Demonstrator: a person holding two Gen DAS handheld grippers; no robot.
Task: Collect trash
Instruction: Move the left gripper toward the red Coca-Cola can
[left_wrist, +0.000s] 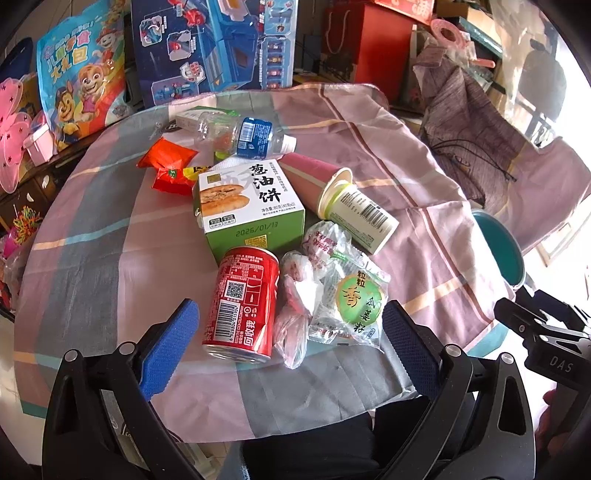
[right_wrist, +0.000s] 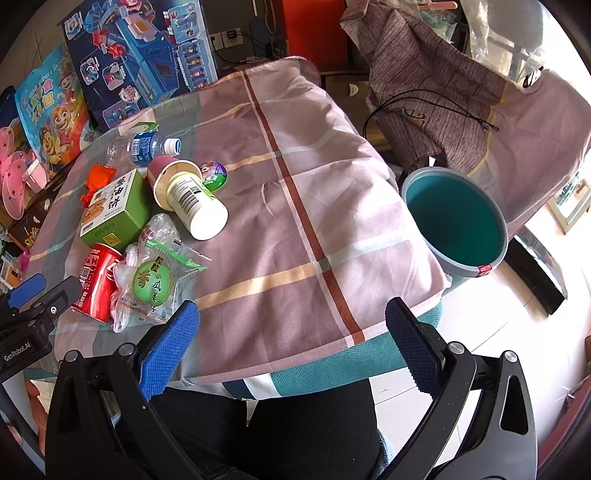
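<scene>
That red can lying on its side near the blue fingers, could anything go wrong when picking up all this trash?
Possibly. The red can lies on its side, so a nudge from the open left gripper might roll it. Crinkled plastic bags press against it and could get pinched along with it. The teal bin stands beyond the table edge, so anything released early might land on the floor.

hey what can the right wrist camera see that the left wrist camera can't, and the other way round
Only the right wrist view shows the small round purple-and-green capsule behind the nested paper cups, and the whole inside of the teal bin, which holds nothing visible.

Only the left wrist view shows the yellow wrapper beside the red snack packets.

Both show the red cola can, the green pancake box, the water bottle, the seed packet, and open grippers, left and right.
</scene>
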